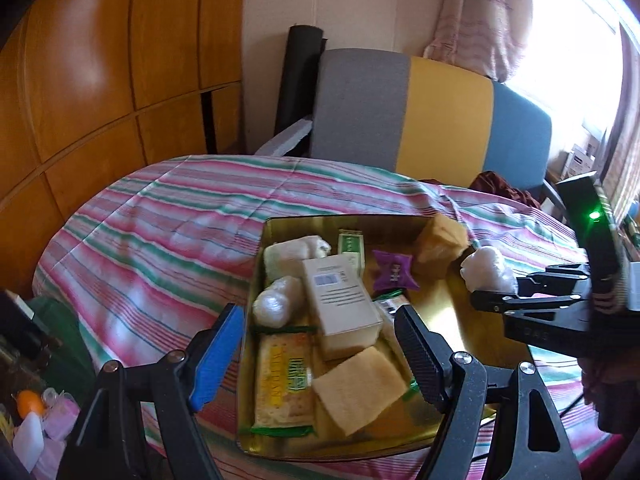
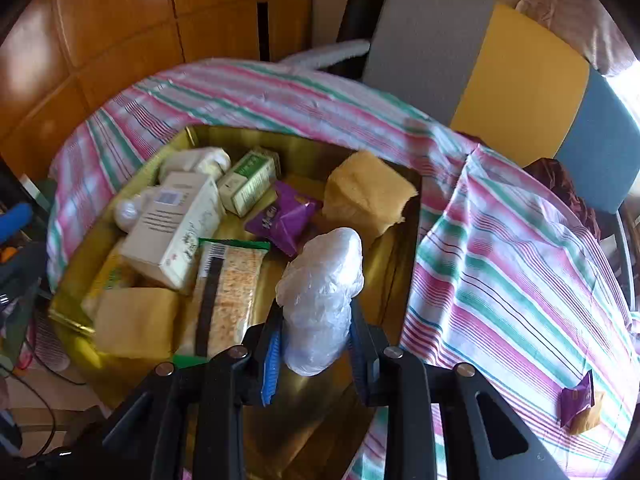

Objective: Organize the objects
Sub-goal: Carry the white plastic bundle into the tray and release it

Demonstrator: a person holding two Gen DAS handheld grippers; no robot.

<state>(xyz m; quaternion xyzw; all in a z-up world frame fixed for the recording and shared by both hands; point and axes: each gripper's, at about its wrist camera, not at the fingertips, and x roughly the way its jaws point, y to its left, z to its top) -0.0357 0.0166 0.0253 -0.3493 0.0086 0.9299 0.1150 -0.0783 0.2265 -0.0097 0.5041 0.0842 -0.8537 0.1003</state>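
Clenched on a white plastic-wrapped bundle [image 2: 320,300], my right claw [image 2: 314,354] hangs over the open gold tin [image 2: 408,248], above its bare right-hand part. The bundle is not yet down; it sticks up between my fingers, clear of the tin floor as far as I can tell. My left claw [image 1: 320,356] is spread wide and holds nothing, poised over the tin's near end.

Most of the job looks done. Already in the tin lie a white box [image 2: 172,228], a green carton [image 2: 250,180], a purple packet [image 2: 284,216], two yellow sponges [image 2: 368,196], cracker packs [image 2: 230,292], a second wrapped bundle [image 1: 276,300] and a pale roll [image 1: 296,254], all jumbled, not neatly lined up.

Left, by my reckoning: set this bundle into the free space, then fetch the stray purple packet [image 2: 576,398] with something yellow under it, lying on the striped cloth [image 2: 500,280] well apart from the tin. Anything further off I can't see.
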